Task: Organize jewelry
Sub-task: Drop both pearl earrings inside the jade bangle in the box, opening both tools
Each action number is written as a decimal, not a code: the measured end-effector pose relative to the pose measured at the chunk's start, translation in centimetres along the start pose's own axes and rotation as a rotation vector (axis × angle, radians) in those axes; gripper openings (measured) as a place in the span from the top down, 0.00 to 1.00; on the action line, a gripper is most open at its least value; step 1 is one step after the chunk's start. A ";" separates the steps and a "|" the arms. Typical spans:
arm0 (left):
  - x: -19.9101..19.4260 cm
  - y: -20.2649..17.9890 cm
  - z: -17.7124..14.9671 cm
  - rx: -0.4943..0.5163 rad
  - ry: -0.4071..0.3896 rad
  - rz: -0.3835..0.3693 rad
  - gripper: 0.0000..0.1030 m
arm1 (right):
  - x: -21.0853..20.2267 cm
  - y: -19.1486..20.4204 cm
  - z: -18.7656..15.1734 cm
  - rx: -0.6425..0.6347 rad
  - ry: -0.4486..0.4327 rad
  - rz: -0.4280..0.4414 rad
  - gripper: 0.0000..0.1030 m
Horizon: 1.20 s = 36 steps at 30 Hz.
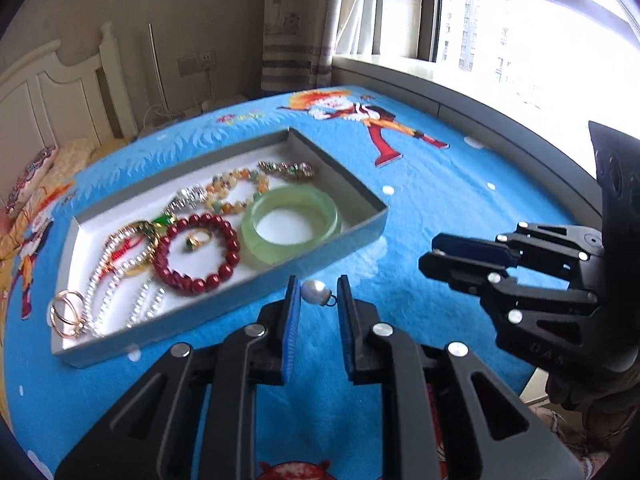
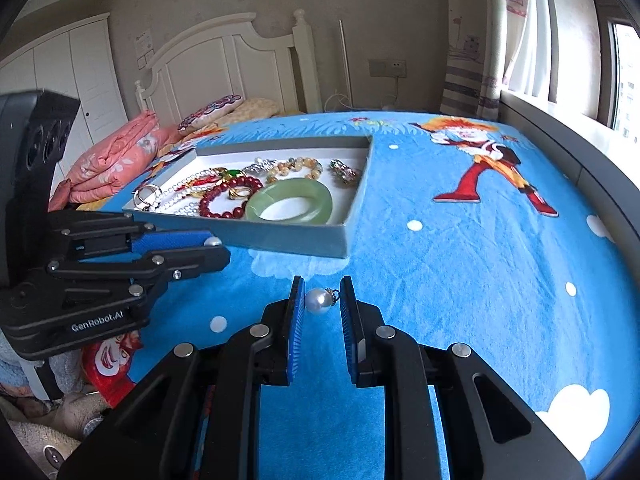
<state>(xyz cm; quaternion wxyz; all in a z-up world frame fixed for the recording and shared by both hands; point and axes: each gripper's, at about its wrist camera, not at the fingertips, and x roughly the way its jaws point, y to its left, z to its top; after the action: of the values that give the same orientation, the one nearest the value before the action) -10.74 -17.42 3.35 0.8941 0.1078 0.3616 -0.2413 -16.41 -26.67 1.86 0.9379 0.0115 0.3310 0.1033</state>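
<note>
surroundings: a blue cartoon blanket [image 1: 440, 184] covers the bed; a grey tray [image 1: 340, 172] lies on it at 11 o'clock from the left claw [image 1: 318, 300], well clear of both claws. nothing stands between the claws and the tray.
tray contents: a green jade bangle [image 1: 294, 196] at the near right, a red bead bracelet [image 1: 216, 278] beside it around a small gold ring [image 1: 198, 240], a white bead strand [image 1: 104, 300] and gold hoops [image 1: 66, 312] at the left end.
left claw: fingers partly apart, clamped on a pearl pendant [image 1: 314, 291] that spans the gap, its loop against the right-hand pad.
right claw [image 2: 322, 300]: the same narrow gap, clamped on a second pearl pendant [image 2: 319, 299].
pendant places: each at its claw's tips, 12 o'clock in its own view, above the blanket just short of the tray's near wall.
claws together: side by side, apart.
</note>
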 end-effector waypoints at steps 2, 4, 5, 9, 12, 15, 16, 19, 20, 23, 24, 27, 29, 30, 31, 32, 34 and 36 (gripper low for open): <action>-0.2 0.3 0.5 -0.003 -0.009 0.011 0.83 | 0.0 0.5 0.4 -0.015 -0.008 0.002 0.83; 0.0 0.8 1.0 -0.011 -0.009 0.017 0.82 | 0.0 1.0 0.8 -0.035 -0.015 -0.001 0.83; 0.2 1.1 1.3 -0.013 -0.010 0.022 0.82 | 0.1 1.3 1.1 -0.045 -0.019 -0.001 0.83; 0.9 1.8 2.4 -0.018 -0.012 0.041 0.82 | 0.3 2.3 2.3 -0.093 -0.044 0.001 0.83; 1.4 2.3 3.2 -0.025 -0.016 0.052 0.82 | 1.0 2.7 3.4 -0.124 -0.047 -0.005 0.83; 1.8 2.8 4.0 -0.034 -0.019 0.060 0.82 | 1.9 3.0 4.4 -0.147 -0.040 -0.006 0.83; 2.0 3.0 4.3 -0.037 -0.020 0.061 0.82 | 2.3 3.1 4.8 -0.155 -0.037 -0.008 0.83; 2.3 3.3 5.0 -0.040 -0.020 0.071 0.82 | 3.4 3.2 5.8 -0.164 -0.018 -0.003 0.82; 2.5 3.5 5.2 -0.045 -0.022 0.070 0.82 | 3.7 3.1 6.1 -0.165 -0.013 -0.007 0.82; 3.0 4.3 5.7 -0.076 -0.012 0.053 0.82 | 4.7 3.2 6.6 -0.168 0.012 -0.005 0.82; 3.2 4.5 5.8 -0.078 -0.010 0.055 0.82 | 5.0 3.2 6.7 -0.172 0.018 -0.008 0.82; 3.7 4.9 6.0 -0.096 -0.003 0.045 0.82 | 5.7 3.5 6.6 -0.184 0.036 -0.015 0.82; 4.0 5.1 6.0 -0.107 0.002 0.037 0.82 | 6.3 3.5 6.6 -0.182 0.047 -0.019 0.82; 4.2 5.2 6.1 -0.115 0.006 0.026 0.82 | 6.5 3.4 6.6 -0.180 0.049 -0.022 0.82; 4.4 5.3 6.1 -0.122 0.010 0.013 0.82 | 6.7 3.4 6.7 -0.175 0.047 -0.023 0.82; 4.5 5.4 6.1 -0.129 0.009 0.003 0.80 | 6.8 3.3 6.7 -0.169 0.041 -0.019 0.82; 4.6 5.7 5.9 -0.139 0.010 -0.004 0.60 | 6.9 3.1 6.7 -0.154 0.050 -0.010 0.81; 4.1 6.3 5.5 -0.161 -0.017 0.023 0.41 | 6.5 2.7 6.6 -0.138 0.046 -0.008 0.76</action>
<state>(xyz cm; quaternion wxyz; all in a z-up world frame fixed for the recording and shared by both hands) -1.71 -15.43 4.57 0.9055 0.0377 0.3712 -0.2022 -7.86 -22.39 3.20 0.9291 -0.0570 0.3444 0.1226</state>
